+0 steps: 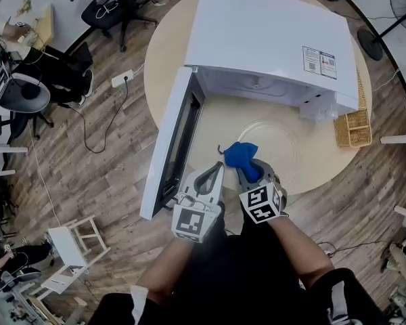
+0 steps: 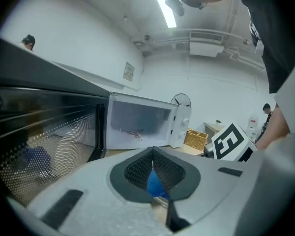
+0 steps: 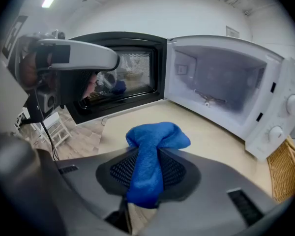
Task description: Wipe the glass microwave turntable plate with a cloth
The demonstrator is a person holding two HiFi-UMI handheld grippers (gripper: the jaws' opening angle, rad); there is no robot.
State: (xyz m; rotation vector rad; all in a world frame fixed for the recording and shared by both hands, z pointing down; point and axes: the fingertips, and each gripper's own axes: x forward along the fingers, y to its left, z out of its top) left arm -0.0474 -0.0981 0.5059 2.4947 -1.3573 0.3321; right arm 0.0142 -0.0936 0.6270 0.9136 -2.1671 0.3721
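Note:
The glass turntable plate (image 1: pixel 284 147) lies flat on the round wooden table (image 1: pixel 166 59) in front of the open white microwave (image 1: pixel 271 39). A blue cloth (image 1: pixel 241 156) rests at the plate's near left edge, and my right gripper (image 1: pixel 252 169) is shut on it. In the right gripper view the cloth (image 3: pixel 155 139) bulges out past the gripper (image 3: pixel 146 173). My left gripper (image 1: pixel 220 164) sits just left of the cloth, jaws shut, with nothing visible between them. In the left gripper view a sliver of the cloth (image 2: pixel 155 183) shows behind the closed gripper (image 2: pixel 152 163).
The microwave door (image 1: pixel 172 141) stands open to the left, close beside my left gripper. A wicker basket (image 1: pixel 354 128) sits at the table's right edge. Office chairs (image 1: pixel 111 5), a power strip (image 1: pixel 122 78) with cables and a small white stool (image 1: pixel 74 239) are on the floor.

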